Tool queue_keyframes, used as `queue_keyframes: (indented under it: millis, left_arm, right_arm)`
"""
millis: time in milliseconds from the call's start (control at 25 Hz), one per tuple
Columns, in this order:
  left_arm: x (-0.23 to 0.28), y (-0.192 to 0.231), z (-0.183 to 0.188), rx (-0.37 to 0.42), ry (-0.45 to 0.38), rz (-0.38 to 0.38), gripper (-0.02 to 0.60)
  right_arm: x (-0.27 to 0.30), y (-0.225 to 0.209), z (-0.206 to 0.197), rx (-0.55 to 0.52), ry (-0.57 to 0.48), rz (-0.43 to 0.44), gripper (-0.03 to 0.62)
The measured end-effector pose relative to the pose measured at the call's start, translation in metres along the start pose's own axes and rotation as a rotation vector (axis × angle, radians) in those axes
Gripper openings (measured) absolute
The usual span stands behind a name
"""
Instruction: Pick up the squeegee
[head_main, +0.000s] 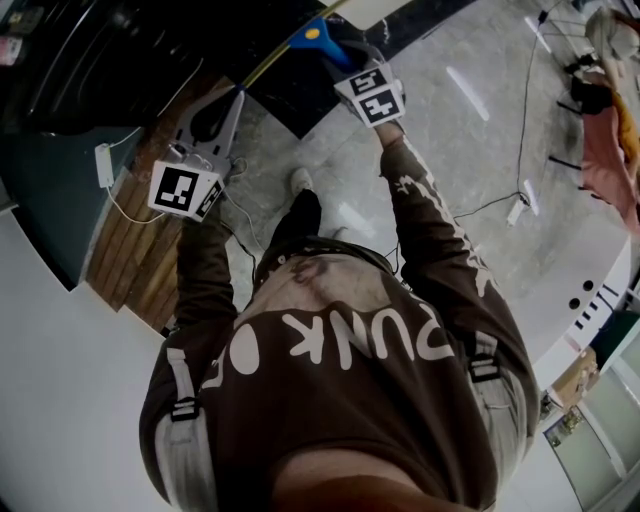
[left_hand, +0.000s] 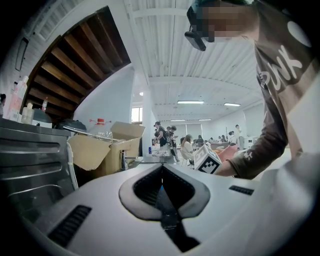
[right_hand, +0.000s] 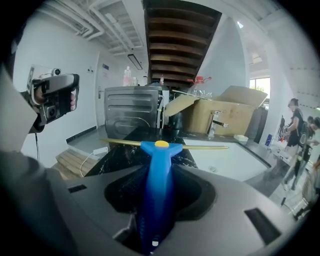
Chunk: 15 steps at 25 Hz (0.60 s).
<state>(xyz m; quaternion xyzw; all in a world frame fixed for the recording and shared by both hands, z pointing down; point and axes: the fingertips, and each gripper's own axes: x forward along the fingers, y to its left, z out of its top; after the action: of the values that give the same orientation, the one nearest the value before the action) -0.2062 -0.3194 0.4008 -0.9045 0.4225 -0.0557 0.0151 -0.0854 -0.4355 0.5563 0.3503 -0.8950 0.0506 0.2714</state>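
The right gripper view shows the right gripper (right_hand: 159, 176) jaws clenched on the squeegee (right_hand: 161, 148) by its blue handle. The yellow blade lies crosswise over the dark counter (right_hand: 120, 150), apparently clear of it. The head view hides that grip. The left gripper (left_hand: 162, 172) jaws are pressed together, empty.

The squeegee (right_hand: 158, 180) has a smooth, glossy blue plastic handle, the countertop (right_hand: 120, 150) beneath it is polished black stone with pale flecks, the appliance (right_hand: 131, 107) at its far edge is brushed metal, and the box (right_hand: 225, 112) is matt brown cardboard.
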Motion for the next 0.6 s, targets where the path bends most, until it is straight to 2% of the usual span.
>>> queue_keyframes:
  millis: [600]
  left_arm:
    - [-0.029, -0.038, 0.030, 0.063, -0.026, 0.032, 0.002]
  right_arm:
    - [-0.092, 0.019, 0.042, -0.059, -0.150, -0.025, 0.144]
